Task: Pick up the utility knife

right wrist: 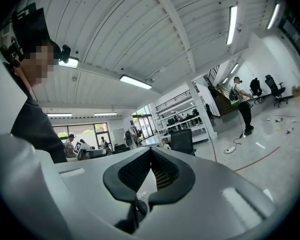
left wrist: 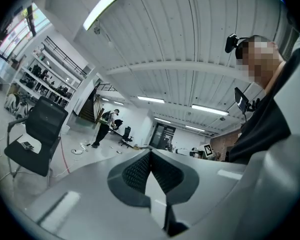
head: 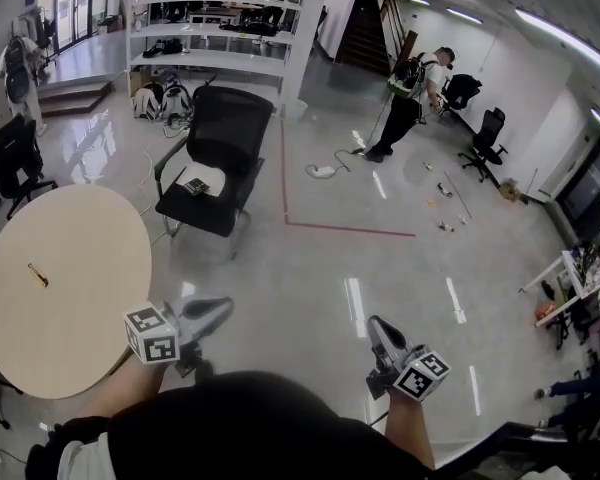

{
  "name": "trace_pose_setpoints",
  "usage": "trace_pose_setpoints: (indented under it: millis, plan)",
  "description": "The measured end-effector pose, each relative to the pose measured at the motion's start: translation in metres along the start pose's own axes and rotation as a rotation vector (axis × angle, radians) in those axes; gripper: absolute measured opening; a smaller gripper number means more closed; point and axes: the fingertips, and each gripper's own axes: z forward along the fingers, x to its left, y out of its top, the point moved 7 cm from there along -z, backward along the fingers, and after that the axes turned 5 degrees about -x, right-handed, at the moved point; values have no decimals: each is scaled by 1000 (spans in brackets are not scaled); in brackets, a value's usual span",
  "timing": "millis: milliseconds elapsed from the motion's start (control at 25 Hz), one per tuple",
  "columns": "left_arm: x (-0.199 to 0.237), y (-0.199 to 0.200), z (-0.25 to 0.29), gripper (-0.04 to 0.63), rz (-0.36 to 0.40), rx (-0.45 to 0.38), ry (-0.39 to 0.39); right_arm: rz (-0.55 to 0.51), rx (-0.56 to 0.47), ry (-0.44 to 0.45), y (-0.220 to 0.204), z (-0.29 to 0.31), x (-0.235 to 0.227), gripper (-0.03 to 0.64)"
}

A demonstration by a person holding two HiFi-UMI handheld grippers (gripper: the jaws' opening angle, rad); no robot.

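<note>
A small yellowish utility knife point(head: 38, 275) lies on the round beige table point(head: 70, 318) at the left of the head view, far left of both grippers. My left gripper point(head: 220, 307) is held level over the floor just off the table's right edge, jaws shut with nothing between them point(left wrist: 150, 155). My right gripper point(head: 378, 325) is further right over the shiny floor, also shut and empty point(right wrist: 151, 153). Neither gripper view shows the knife.
A black office chair point(head: 215, 153) with a small item on its seat stands beyond the table. A white shelf unit point(head: 215, 28) is at the back. A person point(head: 408, 103) stands far off near scattered cables. Red tape point(head: 350, 230) marks the floor.
</note>
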Motion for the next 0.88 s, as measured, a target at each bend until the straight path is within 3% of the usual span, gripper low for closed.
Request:
trace_pose_setpoints:
  millis: [240, 560, 880]
  plan:
    - [78, 38, 23, 0, -12, -24, -40, -24, -15, -35, 27, 77, -12, 15]
    - [188, 78, 22, 0, 10, -35, -14, -32, -12, -56, 35, 186, -39, 15]
    - [220, 85, 55, 0, 74, -72, 160, 63, 16, 53, 37, 239, -122, 15]
